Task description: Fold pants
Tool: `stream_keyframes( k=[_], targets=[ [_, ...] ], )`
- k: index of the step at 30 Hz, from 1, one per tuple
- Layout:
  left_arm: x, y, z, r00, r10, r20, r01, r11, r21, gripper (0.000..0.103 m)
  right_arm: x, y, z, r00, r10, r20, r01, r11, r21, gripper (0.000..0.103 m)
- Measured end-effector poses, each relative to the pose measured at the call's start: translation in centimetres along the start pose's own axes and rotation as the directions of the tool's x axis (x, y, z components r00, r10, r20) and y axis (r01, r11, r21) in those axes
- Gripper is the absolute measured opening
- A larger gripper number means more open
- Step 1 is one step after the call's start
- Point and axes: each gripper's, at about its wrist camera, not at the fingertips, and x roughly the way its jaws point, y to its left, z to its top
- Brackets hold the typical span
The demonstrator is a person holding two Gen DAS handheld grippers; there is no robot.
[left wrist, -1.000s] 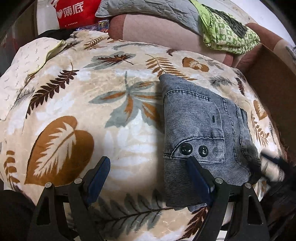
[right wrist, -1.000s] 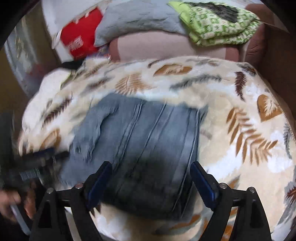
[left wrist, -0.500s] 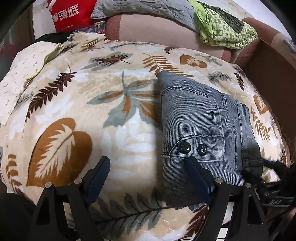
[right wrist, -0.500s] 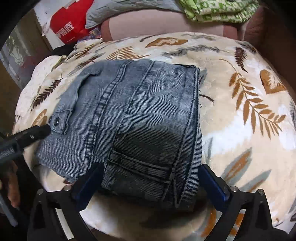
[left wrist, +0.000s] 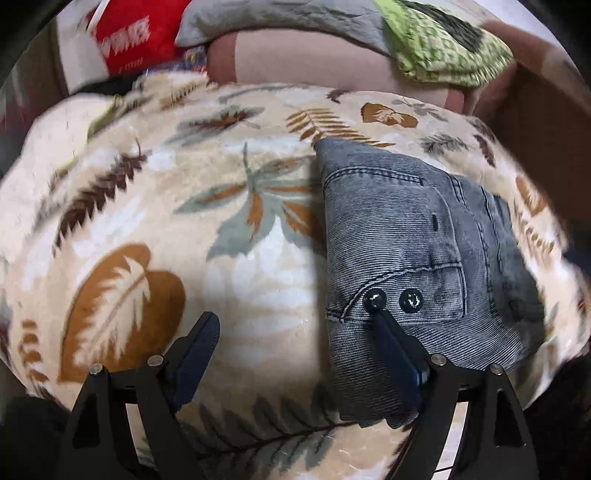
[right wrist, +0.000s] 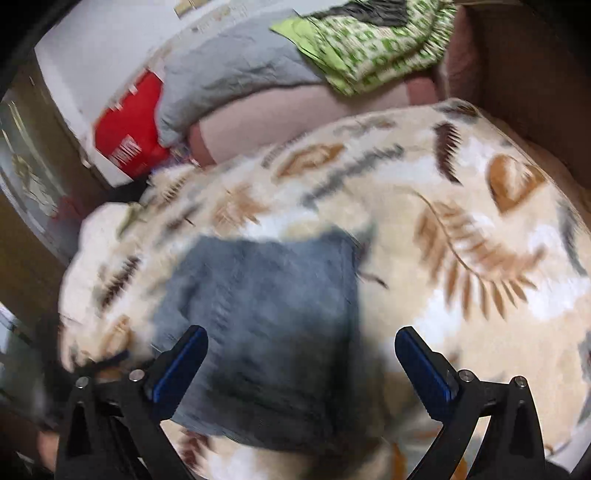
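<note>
The grey-blue denim pants [left wrist: 413, 251] lie folded into a compact rectangle on the leaf-print blanket [left wrist: 155, 221], two dark buttons facing up. My left gripper [left wrist: 295, 332] is open and empty; its right finger is over the pants' near edge, its left finger over bare blanket. In the blurred right wrist view the pants [right wrist: 266, 295] lie ahead, and my right gripper [right wrist: 299, 350] is open and empty above their near edge.
A pink cushion [left wrist: 314, 55] with a grey pillow [left wrist: 280, 18] and a folded green patterned cloth [left wrist: 443, 48] lies behind the blanket. A red bag [left wrist: 133, 37] stands at the back left. A brown wall [left wrist: 546, 122] borders the right.
The right gripper has pulled back and swung, so the pants look smaller and blurred in its view. The left gripper has shifted only slightly. The pants stay folded.
</note>
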Motion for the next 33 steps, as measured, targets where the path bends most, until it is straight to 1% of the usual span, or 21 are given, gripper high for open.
stream_keyframes(
  k=[2, 3, 5, 6, 7, 8, 9, 10, 11, 12, 14, 18, 20, 23, 24, 25, 26, 27, 29, 31, 33],
  targets=[
    [-0.1, -0.1, 0.0, 1.000, 0.011, 0.003, -0.011, 1.000, 0.018, 0.086, 0.2, 0.8, 1.9, 0.994, 0.109, -0.009, -0.108, 0.994, 0.028, 0.102],
    [-0.1, -0.1, 0.1, 1.000, 0.009, -0.001, -0.009, 1.000, 0.015, 0.086, 0.6, 1.4, 3.3, 0.980, 0.197, -0.012, -0.196, 0.979, 0.051, 0.102],
    [0.0, 0.1, 0.1, 1.000, 0.005, -0.006, -0.005, 1.000, 0.005, 0.086, 2.1, 2.0, 4.5, 0.961, 0.276, -0.035, -0.273, 0.960, 0.064, 0.102],
    [0.0, 0.1, 0.0, 1.000, 0.006, -0.005, -0.006, 1.000, 0.005, 0.086, 3.8, 1.9, 5.2, 0.953, 0.299, -0.056, -0.295, 0.953, 0.076, 0.102],
    [0.0, 0.0, 0.0, 1.000, 0.010, 0.000, -0.010, 1.000, 0.009, 0.086, 5.5, 1.6, 5.5, 0.950, 0.299, -0.089, -0.290, 0.952, 0.096, 0.102],
    [0.0, -0.1, 0.0, 1.000, 0.011, 0.002, -0.011, 1.000, 0.009, 0.086, 7.6, 0.9, 5.5, 0.951, 0.275, -0.142, -0.259, 0.958, 0.122, 0.102],
    [0.0, -0.1, -0.1, 1.000, 0.006, 0.002, -0.006, 1.000, 0.007, 0.086, 11.1, -0.5, 4.9, 0.947, 0.202, -0.252, -0.161, 0.972, 0.174, 0.102],
    [0.0, -0.1, -0.1, 1.000, -0.005, -0.002, 0.005, 1.000, 0.006, 0.086, 12.7, -1.5, 4.3, 0.937, 0.175, -0.304, -0.115, 0.972, 0.203, 0.102],
    [0.1, -0.1, -0.2, 1.000, 0.003, -0.004, -0.003, 1.000, 0.005, 0.086, 13.4, -2.0, 3.7, 0.936, 0.182, -0.302, -0.118, 0.969, 0.219, 0.103],
    [0.0, -0.1, -0.2, 1.000, 0.004, -0.002, -0.003, 1.000, 0.010, 0.086, 12.3, -1.3, 3.7, 0.949, 0.172, -0.265, -0.127, 0.976, 0.180, 0.103],
    [0.1, 0.0, -0.2, 1.000, -0.004, -0.004, 0.004, 1.000, 0.004, 0.086, 11.0, -0.1, 3.7, 0.949, 0.143, -0.280, -0.110, 0.986, 0.128, 0.103],
    [0.1, 0.0, -0.3, 1.000, -0.006, -0.001, 0.006, 1.000, -0.007, 0.086, 6.1, 0.2, 2.8, 0.966, 0.163, -0.201, -0.142, 0.983, 0.113, 0.103],
    [0.0, 0.0, -0.3, 1.000, -0.003, 0.001, 0.003, 1.000, -0.007, 0.086, 4.2, 0.4, 2.3, 0.960, 0.207, -0.188, -0.185, 0.975, 0.124, 0.103],
    [0.1, 0.1, -0.2, 1.000, -0.007, -0.003, 0.007, 1.000, -0.014, 0.086, 2.8, 0.7, -0.3, 0.933, 0.283, -0.221, -0.262, 0.957, 0.121, 0.103],
    [0.1, 0.2, -0.3, 1.000, -0.011, -0.003, 0.011, 1.000, -0.016, 0.086, 3.1, 0.5, -1.6, 0.925, 0.283, -0.254, -0.258, 0.958, 0.126, 0.102],
    [0.1, 0.2, -0.3, 1.000, -0.019, -0.007, 0.019, 1.000, -0.016, 0.086, 4.3, 0.1, -2.8, 0.917, 0.259, -0.302, -0.231, 0.965, 0.126, 0.102],
    [0.0, 0.2, -0.2, 1.000, -0.017, -0.008, 0.017, 1.000, -0.016, 0.086, 5.0, -0.4, -3.8, 0.916, 0.257, -0.309, -0.229, 0.965, 0.124, 0.102],
    [-0.1, 0.3, -0.1, 1.000, -0.019, -0.007, 0.019, 1.000, -0.010, 0.086, 4.5, -0.3, -3.8, 0.926, 0.254, -0.279, -0.231, 0.966, 0.114, 0.102],
    [-0.6, 0.8, 0.3, 0.999, -0.043, -0.010, 0.043, 0.999, -0.019, 0.086, 3.6, 0.3, -3.2, 0.928, 0.245, -0.281, -0.223, 0.969, 0.111, 0.102],
    [-1.1, 1.5, 0.6, 0.998, -0.065, -0.009, 0.064, 0.997, -0.044, 0.086, 2.4, 0.4, -2.4, 0.935, 0.258, -0.244, -0.238, 0.965, 0.109, 0.102],
    [-1.5, 2.6, 0.8, 0.997, -0.081, 0.008, 0.081, 0.993, -0.081, 0.086, 1.7, -0.4, -1.9, 0.942, 0.250, -0.225, -0.228, 0.966, 0.121, 0.102]
  ],
)
